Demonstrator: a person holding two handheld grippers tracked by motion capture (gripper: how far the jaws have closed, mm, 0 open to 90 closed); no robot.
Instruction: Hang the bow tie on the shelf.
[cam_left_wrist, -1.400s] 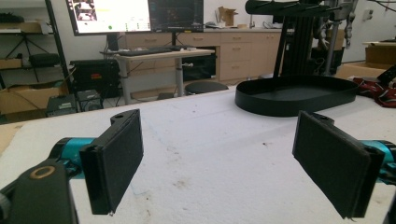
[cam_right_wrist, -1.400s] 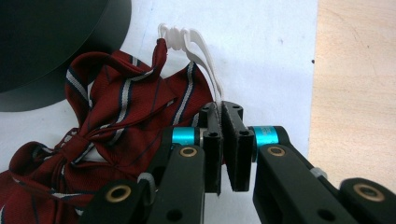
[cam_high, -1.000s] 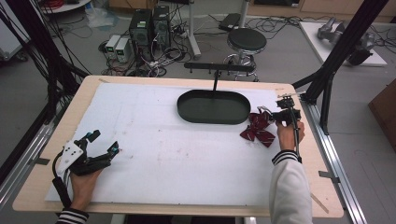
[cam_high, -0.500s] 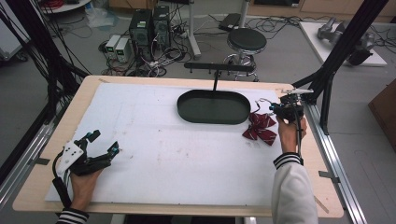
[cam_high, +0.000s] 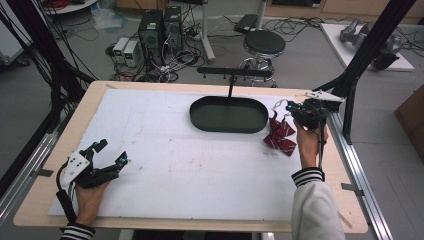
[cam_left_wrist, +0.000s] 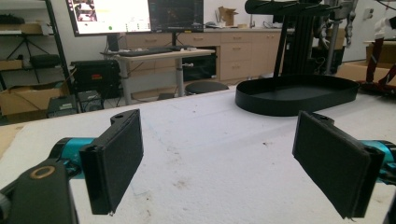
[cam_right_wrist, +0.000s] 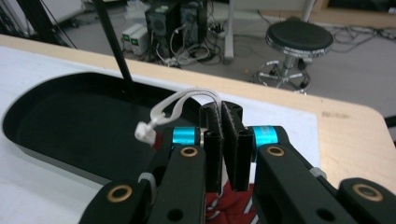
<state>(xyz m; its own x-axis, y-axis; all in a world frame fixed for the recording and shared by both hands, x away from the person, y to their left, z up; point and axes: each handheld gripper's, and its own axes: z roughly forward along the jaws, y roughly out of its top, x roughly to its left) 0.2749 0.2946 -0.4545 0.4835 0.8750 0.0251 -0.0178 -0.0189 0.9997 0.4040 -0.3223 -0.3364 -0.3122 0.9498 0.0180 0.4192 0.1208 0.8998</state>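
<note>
— Wrist check first: where is your right gripper (cam_high: 300, 111)?

— Your right hand (cam_high: 306, 142) holds it raised near the tabletop's right edge, forearm coming in from the near edge, jaws aimed at the far side. They are pressed together on the white cord loop (cam_right_wrist: 180, 100) of the red plaid cloth (cam_high: 280, 136), which hangs under them, its lower part on the white mat (cam_high: 165, 145).

— And your left gripper (cam_high: 107, 155)?

— It lies low by the near left corner, jaws spread wide with nothing between the pads (cam_left_wrist: 119, 161).

— What room have you got?

— The black oval tray (cam_high: 228, 114) sits just beside the cloth toward the far edge, with its post and crossbar behind it. The mat between your hands is bare.
</note>
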